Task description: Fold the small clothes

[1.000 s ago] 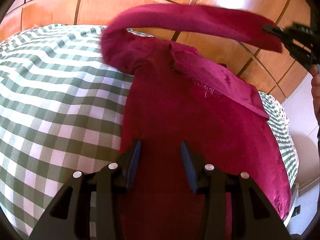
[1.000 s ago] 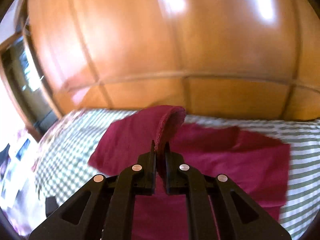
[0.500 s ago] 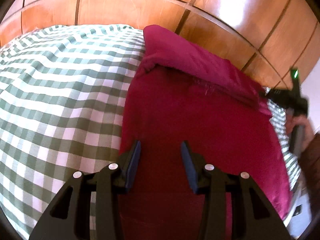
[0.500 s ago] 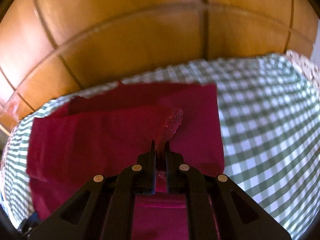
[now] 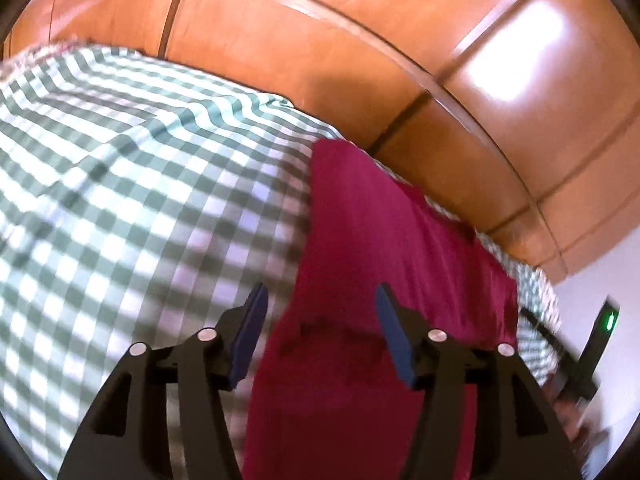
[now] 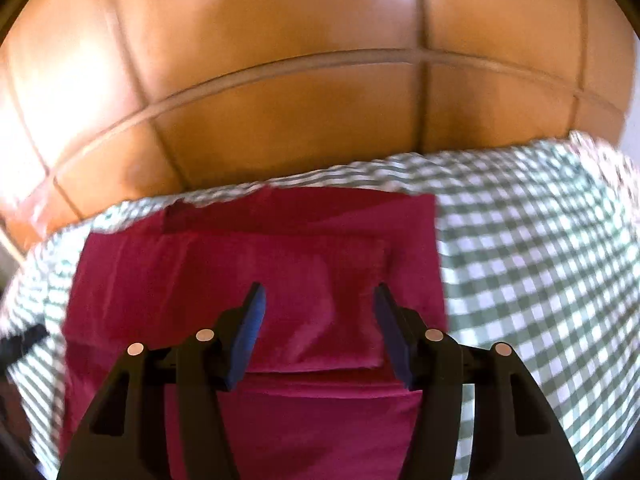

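1. Ahead of you stands a glossy wooden panelled wardrobe [image 6: 304, 128], its panels split by dark grooves.
2. Bright light glares off its upper panels [image 5: 516, 68].
3. Your green-and-white checked bedspread [image 5: 120, 184] runs up to it.
4. A pale wall [image 5: 592, 280] shows at your right.

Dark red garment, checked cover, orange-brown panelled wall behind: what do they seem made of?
Dark red garment: soft matte cloth, probably knit; it creases and folds flat. Green-and-white checked cover: woven-looking fabric, matte. Orange-brown panelled wall: apparently varnished wood; glossy highlights, grooved seams.
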A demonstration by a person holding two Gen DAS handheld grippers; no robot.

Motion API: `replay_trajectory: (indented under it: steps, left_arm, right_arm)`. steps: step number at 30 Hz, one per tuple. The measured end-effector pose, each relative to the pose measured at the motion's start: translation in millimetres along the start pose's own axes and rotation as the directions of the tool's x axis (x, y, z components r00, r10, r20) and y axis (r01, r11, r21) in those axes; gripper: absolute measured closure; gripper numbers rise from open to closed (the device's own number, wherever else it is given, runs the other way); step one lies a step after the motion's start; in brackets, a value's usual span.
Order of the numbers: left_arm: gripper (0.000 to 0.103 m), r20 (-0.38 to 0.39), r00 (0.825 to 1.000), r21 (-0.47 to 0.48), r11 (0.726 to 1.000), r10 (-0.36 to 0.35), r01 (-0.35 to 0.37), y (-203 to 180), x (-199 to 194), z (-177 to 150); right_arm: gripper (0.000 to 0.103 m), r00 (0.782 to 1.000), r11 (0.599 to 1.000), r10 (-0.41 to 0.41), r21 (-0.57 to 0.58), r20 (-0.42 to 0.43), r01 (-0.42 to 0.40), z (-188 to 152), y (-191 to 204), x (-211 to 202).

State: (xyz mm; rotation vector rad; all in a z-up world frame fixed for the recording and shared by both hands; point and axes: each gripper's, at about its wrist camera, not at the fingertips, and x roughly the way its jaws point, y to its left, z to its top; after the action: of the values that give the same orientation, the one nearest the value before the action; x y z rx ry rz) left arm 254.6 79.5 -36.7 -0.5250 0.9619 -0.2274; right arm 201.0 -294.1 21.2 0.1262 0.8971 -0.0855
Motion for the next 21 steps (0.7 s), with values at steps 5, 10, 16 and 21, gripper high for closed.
replay_trajectory:
  steps: [5,10,16,21]
  left_arm:
    - [0.044,-0.035,0.999,-0.066,0.998,-0.019,0.017,6,29,31]
    - [0.04,-0.051,0.997,-0.1,0.993,-0.062,0.057,6,59,59]
    - [0.091,-0.078,0.992,-0.105,0.991,-0.096,0.088,-10,88,73]
    - [0.094,0.111,0.99,0.104,0.99,0.081,-0.093,-52,60,53]
  right_arm:
    - [0.048,0.998,0.997,-0.051,-0.061,-0.033,0.049,-4,17,34]
    - [0.04,0.997,0.997,-0.074,-0.031,-0.026,0.074,-13,12,57]
    - [0.035,0.997,0.996,-0.08,-0.029,-0.004,0.08,-18,11,64]
    - [0.035,0.996,0.995,-0.094,-0.041,0.009,0.094,-19,14,62]
